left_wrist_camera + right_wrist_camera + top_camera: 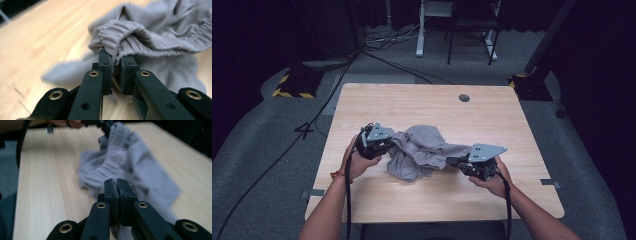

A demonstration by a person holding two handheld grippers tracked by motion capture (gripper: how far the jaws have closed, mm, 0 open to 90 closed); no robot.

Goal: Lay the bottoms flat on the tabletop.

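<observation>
Both grippers clench the ribbed waistband of the grey garment (419,150): left gripper (115,65) at one end, right gripper (116,185) at the other. Gripping two separated points lets the bunched cloth spread above the desk (412,102).

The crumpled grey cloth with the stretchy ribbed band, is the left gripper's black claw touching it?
Touching. In the left gripper view, the left gripper has its black jaws shut on the ribbed band of the crumpled grey cloth, which bunches out above them.
</observation>
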